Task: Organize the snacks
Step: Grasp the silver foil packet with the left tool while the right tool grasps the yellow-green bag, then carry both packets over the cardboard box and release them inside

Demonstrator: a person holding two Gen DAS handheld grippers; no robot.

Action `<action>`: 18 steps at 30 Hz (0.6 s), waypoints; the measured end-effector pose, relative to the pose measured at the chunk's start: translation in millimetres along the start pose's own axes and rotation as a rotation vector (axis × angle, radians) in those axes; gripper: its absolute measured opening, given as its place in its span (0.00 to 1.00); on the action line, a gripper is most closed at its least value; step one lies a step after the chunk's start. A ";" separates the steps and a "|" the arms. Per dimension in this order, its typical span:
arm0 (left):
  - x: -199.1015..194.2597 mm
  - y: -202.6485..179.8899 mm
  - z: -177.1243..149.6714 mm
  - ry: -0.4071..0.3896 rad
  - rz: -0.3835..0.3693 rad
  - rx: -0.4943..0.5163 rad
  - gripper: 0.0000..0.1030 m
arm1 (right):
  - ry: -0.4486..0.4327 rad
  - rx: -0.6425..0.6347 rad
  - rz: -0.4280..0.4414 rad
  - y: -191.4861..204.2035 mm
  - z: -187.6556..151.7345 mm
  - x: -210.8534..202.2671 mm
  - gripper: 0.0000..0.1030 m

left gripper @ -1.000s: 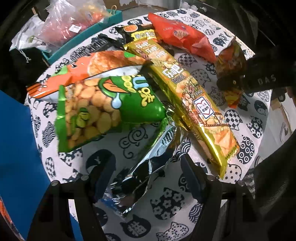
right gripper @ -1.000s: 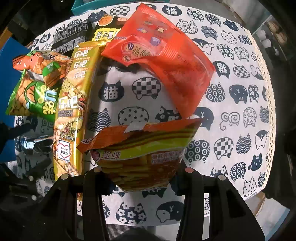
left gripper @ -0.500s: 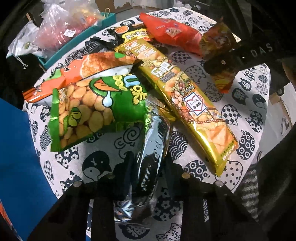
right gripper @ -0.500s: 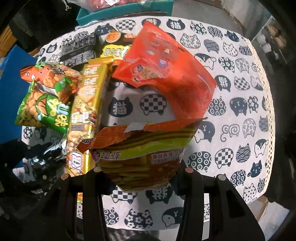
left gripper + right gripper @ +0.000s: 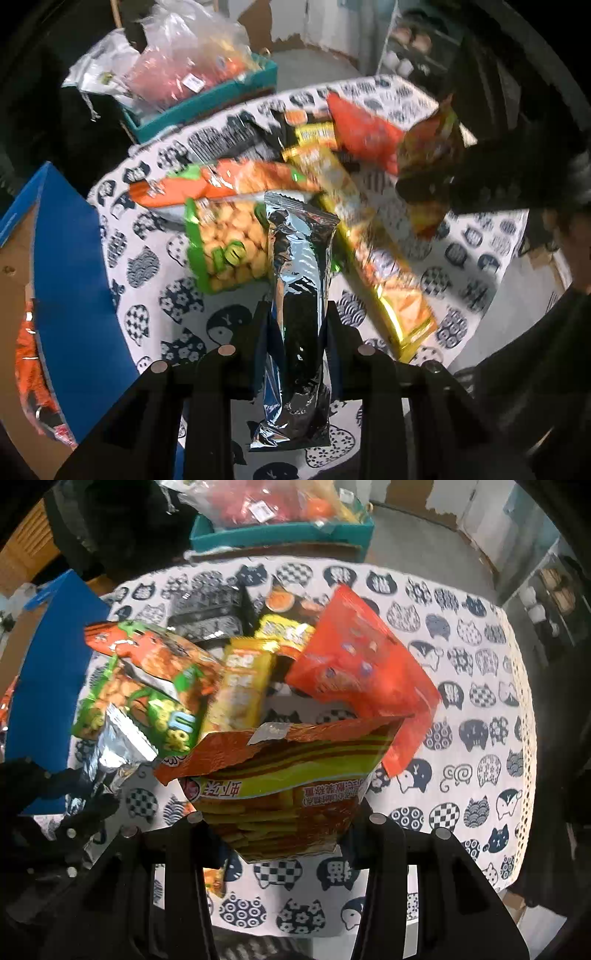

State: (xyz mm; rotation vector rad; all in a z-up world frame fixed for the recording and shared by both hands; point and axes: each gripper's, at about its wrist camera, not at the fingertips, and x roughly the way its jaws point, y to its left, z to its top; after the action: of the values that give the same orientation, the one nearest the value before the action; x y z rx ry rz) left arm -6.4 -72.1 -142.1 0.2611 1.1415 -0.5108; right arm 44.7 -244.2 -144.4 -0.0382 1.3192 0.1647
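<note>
Left gripper (image 5: 295,314): clamped on silver packet (image 5: 299,295), above the tablecloth (image 5: 155,266).
Right gripper (image 5: 280,834): pinching orange-yellow stick-snack bag (image 5: 284,775).
Around: green bag (image 5: 225,247), gold packet (image 5: 369,251), red bag (image 5: 362,672), blue box (image 5: 70,266).

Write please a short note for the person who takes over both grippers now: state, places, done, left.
Left gripper: shut on the shiny silver foil packet.
Right gripper: shut on the opened orange-and-yellow striped snack bag.
On the cat-print tablecloth: green pea-snack bag, long gold packet, flat red pouch.
Done: two packs gripped.
Left: place them, sort the rest.
</note>
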 end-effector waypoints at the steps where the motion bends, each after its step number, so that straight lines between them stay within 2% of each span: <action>1: -4.7 0.0 3.7 -0.019 0.006 -0.007 0.27 | -0.008 -0.007 0.001 2.8 1.4 -3.5 0.43; 7: -31.7 3.5 23.6 -0.140 0.077 -0.012 0.27 | -0.062 -0.039 0.004 17.7 6.2 -21.2 0.43; 18: -85.8 27.3 34.7 -0.270 0.108 -0.091 0.27 | -0.208 -0.087 0.049 36.9 17.1 -69.4 0.43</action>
State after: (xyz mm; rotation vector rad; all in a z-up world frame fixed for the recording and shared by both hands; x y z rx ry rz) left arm 7.9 -42.6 -51.4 0.1677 0.8804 -0.3841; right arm 39.3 -212.5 -70.6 -0.0602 1.1054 0.2610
